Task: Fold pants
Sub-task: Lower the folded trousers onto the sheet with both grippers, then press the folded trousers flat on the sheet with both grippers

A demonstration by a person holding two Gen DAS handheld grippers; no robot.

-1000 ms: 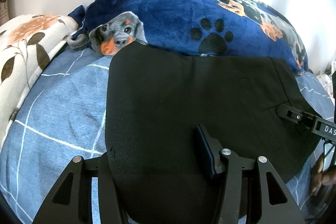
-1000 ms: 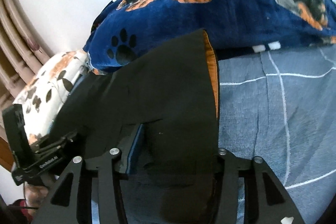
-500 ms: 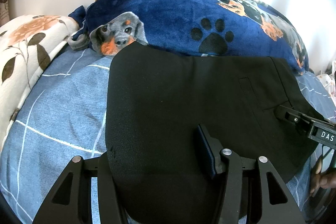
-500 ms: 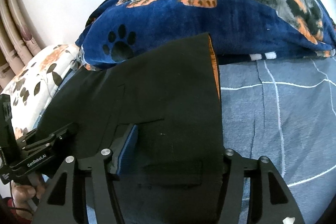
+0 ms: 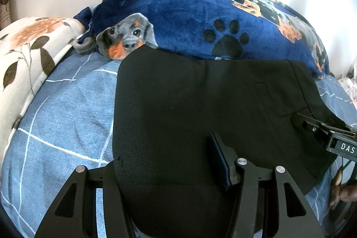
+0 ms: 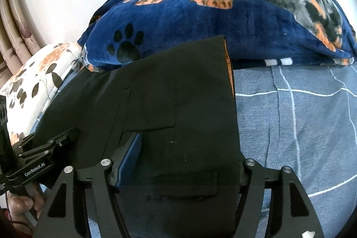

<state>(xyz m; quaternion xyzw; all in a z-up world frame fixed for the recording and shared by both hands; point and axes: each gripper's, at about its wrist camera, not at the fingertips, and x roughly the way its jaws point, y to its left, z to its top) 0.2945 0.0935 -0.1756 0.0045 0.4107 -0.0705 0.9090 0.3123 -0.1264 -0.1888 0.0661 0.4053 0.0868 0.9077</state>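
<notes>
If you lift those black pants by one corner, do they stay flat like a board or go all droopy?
Probably droopy. The pants are thin cloth that follows the soft bed under it, so they would likely sag from wherever they are held. They look light, and their top edge already bends up against the blanket. They should not slide much on the cloth sheet.

Black pants (image 5: pixel 189 115), navy blanket (image 5: pixel 189 21) (dogs, paw prints), blue checked sheet (image 5: pixel 62 117), floral cream pillow (image 5: pixel 26 48).
</notes>
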